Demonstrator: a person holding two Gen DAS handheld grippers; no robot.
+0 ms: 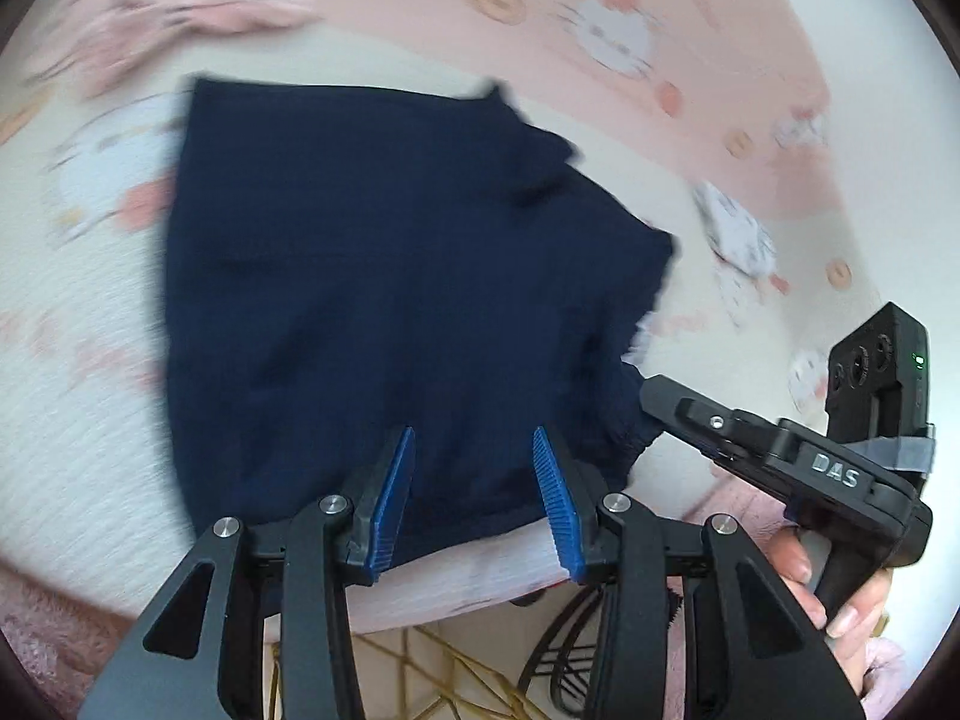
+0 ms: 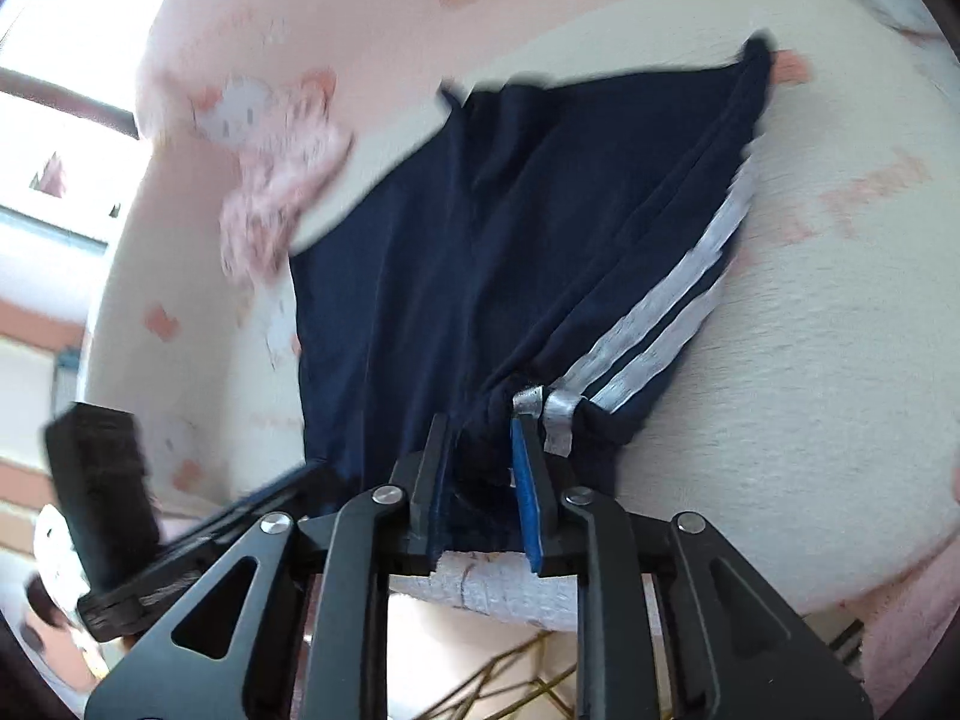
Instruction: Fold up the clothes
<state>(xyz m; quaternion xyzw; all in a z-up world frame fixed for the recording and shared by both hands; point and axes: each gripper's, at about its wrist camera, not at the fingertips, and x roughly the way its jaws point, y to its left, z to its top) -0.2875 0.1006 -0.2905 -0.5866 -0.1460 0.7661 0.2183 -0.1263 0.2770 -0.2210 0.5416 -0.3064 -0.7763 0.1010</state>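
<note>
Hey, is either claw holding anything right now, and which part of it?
The right claw grips the navy shorts at the gathered waistband, beside the white side stripes. The left claw stands open over the shorts, holding nothing.

A cream bedsheet point(image 1: 108, 396) with a fine ribbed weave covers the surface, printed with white cartoon cats point(image 1: 615, 36), pink bows and small ring-shaped doughnuts point(image 1: 498, 0). A broad pink band point(image 1: 690, 12) runs across its far side. Fluffy pink fabric point(image 1: 36, 624) lies along the near edge. Below that edge stands a gold wire frame point(image 1: 456, 672) beside a dark wire basket point(image 1: 564, 660). In the right wrist view a bright window point(image 2: 54, 96) shows at the far left.
</note>
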